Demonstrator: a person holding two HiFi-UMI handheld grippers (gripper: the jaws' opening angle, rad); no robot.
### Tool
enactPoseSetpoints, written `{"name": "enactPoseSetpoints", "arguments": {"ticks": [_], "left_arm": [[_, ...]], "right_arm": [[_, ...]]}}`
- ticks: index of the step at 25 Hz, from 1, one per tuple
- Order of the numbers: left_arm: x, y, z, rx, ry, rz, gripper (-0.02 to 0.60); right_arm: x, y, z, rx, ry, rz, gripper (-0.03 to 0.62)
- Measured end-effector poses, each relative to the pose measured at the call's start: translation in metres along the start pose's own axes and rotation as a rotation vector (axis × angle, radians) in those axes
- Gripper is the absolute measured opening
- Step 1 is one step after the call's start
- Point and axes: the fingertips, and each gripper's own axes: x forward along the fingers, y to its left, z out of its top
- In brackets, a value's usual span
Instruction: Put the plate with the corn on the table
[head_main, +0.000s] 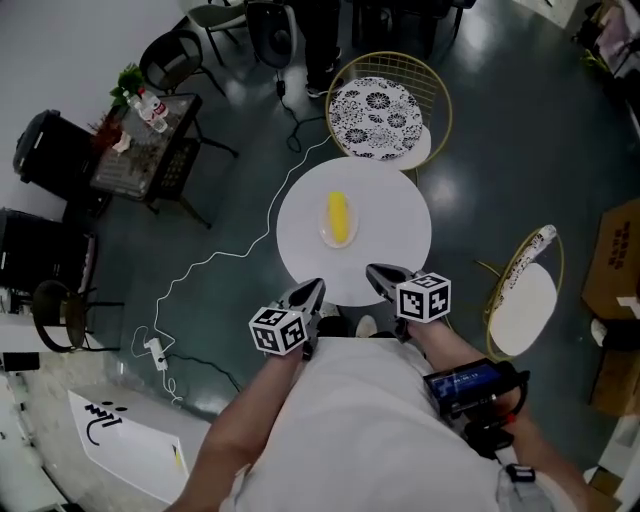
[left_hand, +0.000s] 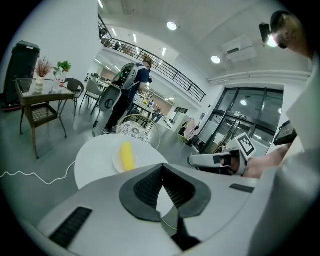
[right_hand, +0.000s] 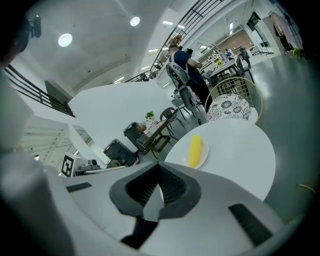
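A yellow corn cob (head_main: 339, 217) lies on a small white plate (head_main: 327, 234) in the middle of the round white table (head_main: 390, 215). My left gripper (head_main: 314, 291) and right gripper (head_main: 376, 272) hover at the table's near edge, close to my body, both pointing at the table. Both are shut with nothing in them. In the left gripper view the gripper (left_hand: 162, 170) points past the corn (left_hand: 127, 155) on the table (left_hand: 97, 162), and the right gripper shows beside it. In the right gripper view the gripper (right_hand: 159, 168) sits short of the corn (right_hand: 195, 149) and its plate (right_hand: 203, 158).
A gold wire chair with a patterned cushion (head_main: 378, 118) stands behind the table, and another chair (head_main: 524, 302) to its right. A side table with flowers (head_main: 140, 150) is far left. A white cable (head_main: 215, 258) crosses the floor. A person (left_hand: 131, 92) stands in the background.
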Motion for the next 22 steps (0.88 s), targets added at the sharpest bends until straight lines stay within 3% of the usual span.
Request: {"name": "enactPoseSetpoints", "arguments": {"ticks": [22], "left_arm": [[-0.017, -0.009, -0.005, 0.02, 0.008, 0.025, 0.006]], "right_arm": [[-0.02, 0.002, -0.008, 0.029, -0.048, 0.022, 0.006]]}}
